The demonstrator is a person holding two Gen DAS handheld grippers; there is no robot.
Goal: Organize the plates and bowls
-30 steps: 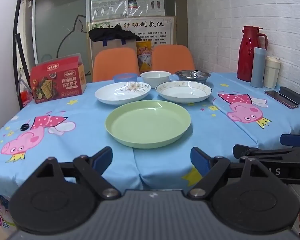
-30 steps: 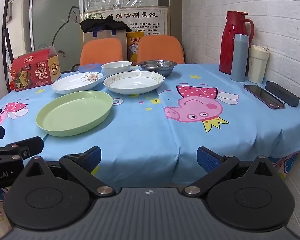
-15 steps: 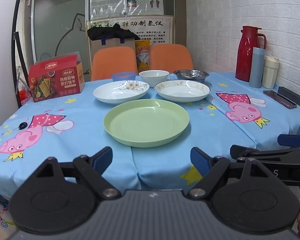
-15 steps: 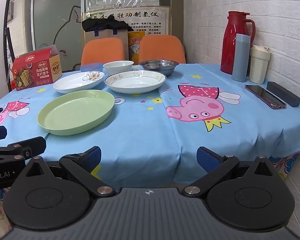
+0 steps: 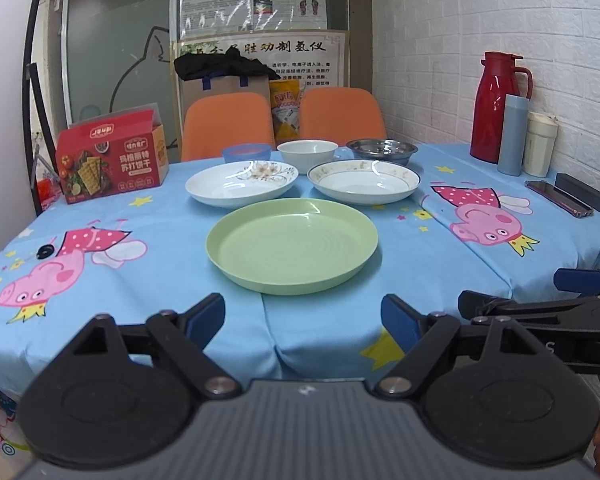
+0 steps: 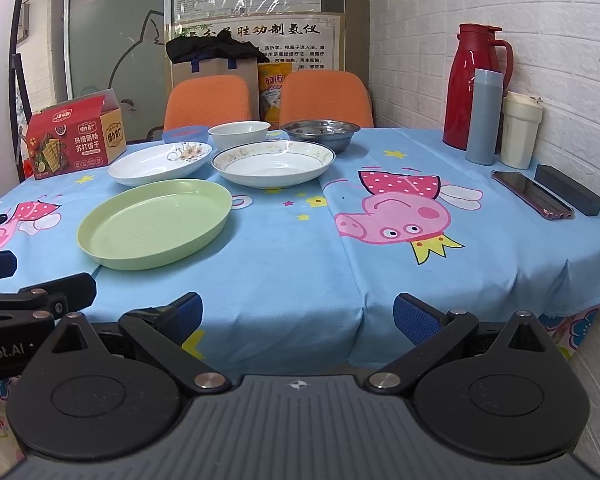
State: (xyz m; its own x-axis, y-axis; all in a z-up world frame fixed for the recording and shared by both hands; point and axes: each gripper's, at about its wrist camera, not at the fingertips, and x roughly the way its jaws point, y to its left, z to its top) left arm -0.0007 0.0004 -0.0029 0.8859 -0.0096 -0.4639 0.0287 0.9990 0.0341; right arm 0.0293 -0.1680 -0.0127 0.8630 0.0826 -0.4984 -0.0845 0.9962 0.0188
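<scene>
Left gripper [image 5: 302, 314] stands released with nothing between its jaws, directly short of the green plate [image 5: 292, 245], which lies straight ahead on the tablecloth [image 5: 172, 220]; right gripper [image 6: 298, 318] is likewise released and empty, the plate lying ahead and to its left, so the left hand is judged nearer. Count: three plates, namely green, floral plate [image 5: 242, 183] and rimmed plate [image 5: 364, 181]; three bowls behind, namely blue bowl [image 5: 247, 153], white bowl [image 5: 307, 150], steel bowl [image 5: 381, 149].
</scene>
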